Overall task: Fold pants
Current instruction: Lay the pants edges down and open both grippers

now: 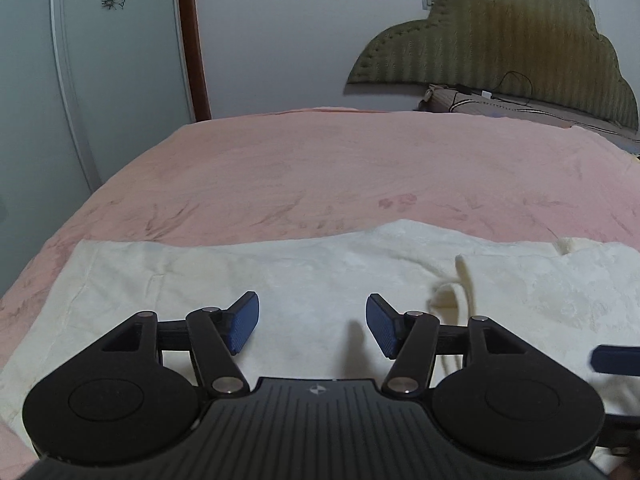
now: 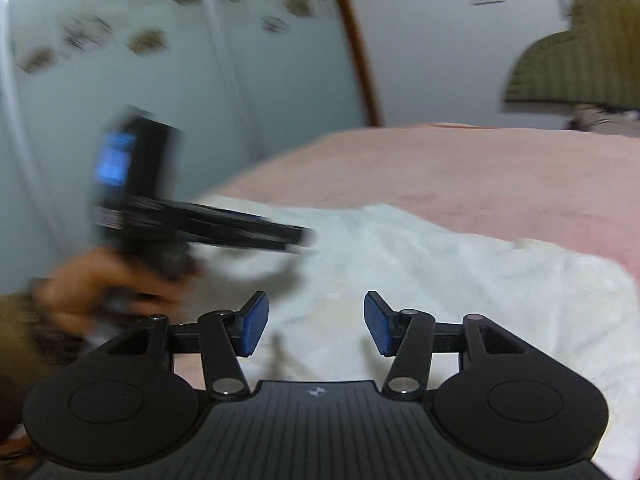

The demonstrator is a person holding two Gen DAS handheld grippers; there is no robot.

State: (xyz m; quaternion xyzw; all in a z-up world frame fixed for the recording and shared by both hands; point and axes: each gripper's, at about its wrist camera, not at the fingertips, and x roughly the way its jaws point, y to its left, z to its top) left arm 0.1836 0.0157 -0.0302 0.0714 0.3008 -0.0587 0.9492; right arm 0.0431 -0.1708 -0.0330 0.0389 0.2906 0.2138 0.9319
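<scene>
Cream-white fleece pants [image 1: 280,280] lie flat across the near part of a pink bed [image 1: 320,168], with a folded layer at the right [image 1: 560,292]. My left gripper [image 1: 313,326] hovers over the pants, open, with nothing between its blue pads. One blue pad of the other gripper shows at the right edge [image 1: 616,365]. In the right wrist view the pants [image 2: 440,272] spread ahead, and my right gripper [image 2: 316,323] is open above them and holds nothing. The left gripper [image 2: 208,226] appears blurred at the left of that view, held by a hand [image 2: 104,284].
A padded olive headboard [image 1: 512,44] and a pillow with a black cable [image 1: 500,100] are at the far right. A pale wardrobe with flower prints [image 1: 100,40] and a brown door frame [image 1: 192,40] stand left. The pink bedspread [image 2: 500,168] stretches beyond the pants.
</scene>
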